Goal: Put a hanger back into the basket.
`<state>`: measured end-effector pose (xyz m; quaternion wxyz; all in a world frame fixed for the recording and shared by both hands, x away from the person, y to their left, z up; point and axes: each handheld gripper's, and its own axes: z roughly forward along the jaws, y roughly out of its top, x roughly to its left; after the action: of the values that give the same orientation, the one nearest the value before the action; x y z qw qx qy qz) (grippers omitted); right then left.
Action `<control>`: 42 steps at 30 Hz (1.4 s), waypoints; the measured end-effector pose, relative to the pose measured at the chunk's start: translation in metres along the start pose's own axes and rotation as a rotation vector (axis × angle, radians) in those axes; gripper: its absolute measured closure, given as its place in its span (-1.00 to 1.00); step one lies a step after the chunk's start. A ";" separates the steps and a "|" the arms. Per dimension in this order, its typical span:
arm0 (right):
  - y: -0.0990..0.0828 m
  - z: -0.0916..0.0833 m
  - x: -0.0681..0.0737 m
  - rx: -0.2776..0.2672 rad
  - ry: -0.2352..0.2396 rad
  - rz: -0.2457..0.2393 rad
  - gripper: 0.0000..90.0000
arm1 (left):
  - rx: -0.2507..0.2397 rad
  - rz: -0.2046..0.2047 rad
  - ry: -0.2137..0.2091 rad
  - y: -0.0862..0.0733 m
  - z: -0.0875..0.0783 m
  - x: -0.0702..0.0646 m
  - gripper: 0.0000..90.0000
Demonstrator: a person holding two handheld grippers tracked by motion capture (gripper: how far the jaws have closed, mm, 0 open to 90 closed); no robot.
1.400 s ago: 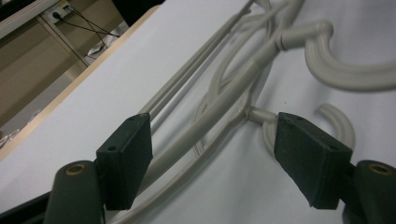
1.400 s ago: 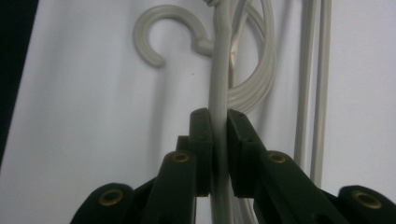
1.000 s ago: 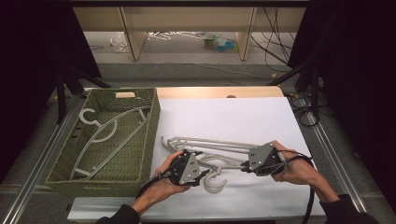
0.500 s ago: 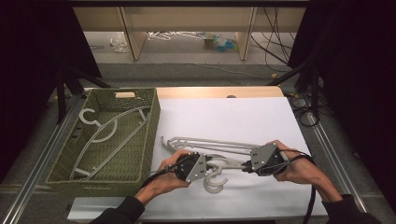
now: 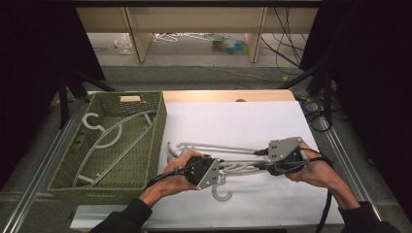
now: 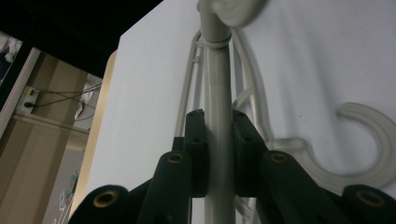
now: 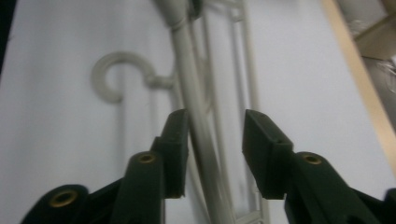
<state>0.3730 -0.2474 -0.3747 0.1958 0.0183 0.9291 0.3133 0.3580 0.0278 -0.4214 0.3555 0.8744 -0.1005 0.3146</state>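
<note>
Low in the middle of the high view, the left gripper (image 5: 219, 171) has just closed its jaws on a bar of the grey hanger (image 5: 228, 167) lying on the white desk (image 5: 243, 121). To its right, the right gripper (image 5: 260, 159) has just opened, its jaws astride the hanger without pressing. A green basket (image 5: 158, 131) sits at left.

White-topped desk (image 5: 243, 116), black curtains (image 5: 34, 58) either side, grey floor (image 5: 204, 73) beyond, wooden shelf legs (image 5: 136, 34), cables (image 5: 286, 34) trailing behind
</note>
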 end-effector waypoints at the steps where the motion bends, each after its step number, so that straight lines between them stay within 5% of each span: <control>1: 0.000 0.000 0.000 0.000 0.000 0.000 0.28 | 0.000 0.000 0.000 0.000 0.000 0.000 0.76; 2: 0.002 -0.006 -0.003 -0.031 -0.071 0.056 0.11 | 0.014 -0.018 0.014 0.002 -0.002 0.005 0.76; 4: 0.004 -0.009 -0.004 -0.052 -0.097 0.086 0.07 | 0.024 -0.032 0.020 0.002 -0.004 0.008 0.76; 6: 0.005 -0.018 -0.008 -0.099 -0.139 0.186 -0.08 | 0.033 -0.085 0.033 0.005 -0.008 0.018 0.76; 9: 0.005 -0.021 -0.007 -0.102 -0.168 0.217 -0.14 | 0.034 -0.070 0.033 0.007 -0.012 0.028 0.76; 10: 0.005 -0.022 -0.006 -0.107 -0.172 0.253 -0.19 | 0.054 -0.203 0.083 0.008 -0.017 0.029 0.76; 11: 0.005 -0.022 -0.006 -0.107 -0.172 0.253 -0.19 | 0.054 -0.203 0.083 0.008 -0.017 0.029 0.76; 14: 0.005 -0.023 0.002 -0.124 -0.182 0.300 -0.25 | 0.065 -0.368 0.126 0.007 -0.027 0.041 0.76; 15: 0.005 -0.023 0.002 -0.124 -0.182 0.300 -0.25 | 0.065 -0.368 0.126 0.007 -0.027 0.041 0.76; 19: -0.013 -0.021 0.016 -0.146 -0.145 0.371 -0.28 | 0.051 -0.526 0.125 0.006 -0.039 0.055 0.76; 20: -0.013 -0.021 0.016 -0.146 -0.145 0.371 -0.28 | 0.051 -0.526 0.125 0.006 -0.039 0.055 0.76; 21: -0.022 -0.018 0.020 -0.142 -0.131 0.398 -0.30 | 0.028 -0.622 0.102 0.006 -0.044 0.060 0.76; 22: -0.022 -0.018 0.020 -0.142 -0.131 0.398 -0.30 | 0.028 -0.622 0.102 0.006 -0.044 0.060 0.76; 23: -0.029 -0.013 0.023 -0.142 -0.116 0.417 -0.31 | 0.004 -0.682 0.088 0.004 -0.050 0.064 0.76; 24: -0.031 -0.012 0.024 -0.140 -0.114 0.417 -0.32 | 0.004 -0.682 0.088 0.004 -0.050 0.064 0.76; 25: -0.033 -0.011 0.024 -0.135 -0.112 0.425 -0.32 | -0.022 -0.739 0.083 0.003 -0.056 0.067 0.76; 28: -0.034 -0.008 0.025 -0.135 -0.107 0.425 -0.33 | -0.059 -0.800 0.071 0.002 -0.068 0.074 0.76; 31: -0.033 -0.007 0.027 -0.141 -0.097 0.421 -0.34 | -0.103 -0.841 0.077 0.008 -0.082 0.079 0.76; 35: -0.032 -0.007 0.029 -0.143 -0.091 0.421 -0.34 | -0.130 -0.837 0.092 0.016 -0.102 0.086 0.76; 38: -0.034 -0.008 0.030 -0.140 -0.087 0.426 -0.35 | -0.169 -0.836 0.117 0.021 -0.135 0.097 0.76; 42: -0.036 -0.008 0.031 -0.132 -0.083 0.425 -0.35 | -0.163 -0.826 0.174 0.016 -0.167 0.107 0.76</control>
<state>0.3446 -0.2757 -0.4011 0.1643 0.2138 0.8730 0.4065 0.3551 0.1356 -0.2539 0.5267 0.7804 0.2639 0.2097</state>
